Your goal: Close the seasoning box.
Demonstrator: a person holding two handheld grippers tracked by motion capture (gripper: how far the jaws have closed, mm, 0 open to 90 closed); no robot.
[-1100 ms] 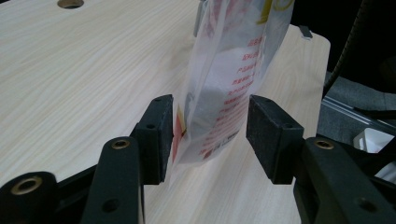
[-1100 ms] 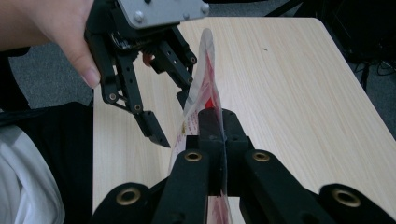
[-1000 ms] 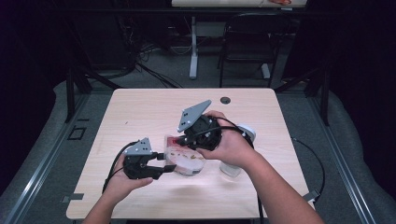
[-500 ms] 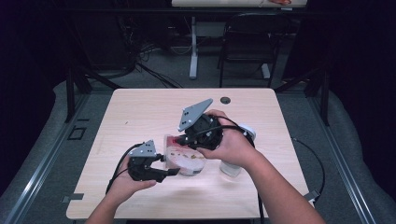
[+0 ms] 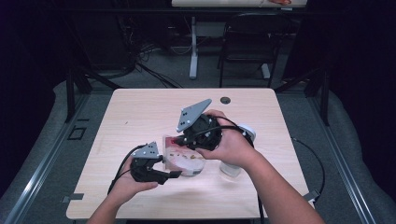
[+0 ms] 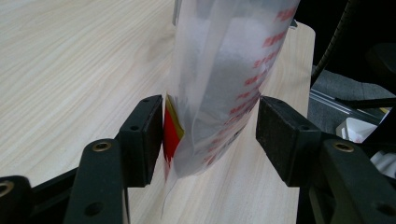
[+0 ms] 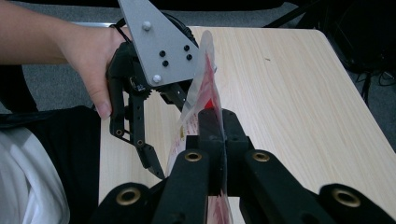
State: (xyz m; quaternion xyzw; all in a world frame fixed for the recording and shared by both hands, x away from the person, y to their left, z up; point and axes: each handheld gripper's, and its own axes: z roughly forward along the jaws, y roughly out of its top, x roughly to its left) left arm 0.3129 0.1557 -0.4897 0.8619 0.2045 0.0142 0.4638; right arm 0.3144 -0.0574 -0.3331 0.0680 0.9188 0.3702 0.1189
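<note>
filling the middle of the high view, a pale wood-grain surface [image 5: 140, 116] stands on grey carpet in a dim room, with a dark chair [image 5: 247, 42] and a white post [image 5: 193, 46] behind it among loose cables. a small dark round cap [image 5: 225, 100] sits near the far edge of the surface. a person's two forearms come in from the bottom.

a clear plastic bag [image 5: 184, 158] with red print and white contents is held between the two grippers above the middle of the surface. the right gripper [image 5: 184, 138], with its grey three-cornered plate tilted up, has its jaws closed on the top edge of the bag; in the right gripper view the film is clamped between them. the left gripper [image 5: 175, 174] reaches in from the near left, and in the left gripper view its jaws stand apart on either side of the bag's lower corner, one pad touching the film, the other just off it.

a white, partly see-through container [image 5: 233, 165] stands on the surface just beside the right hand [image 5: 231, 147], which hides part of it.
</note>
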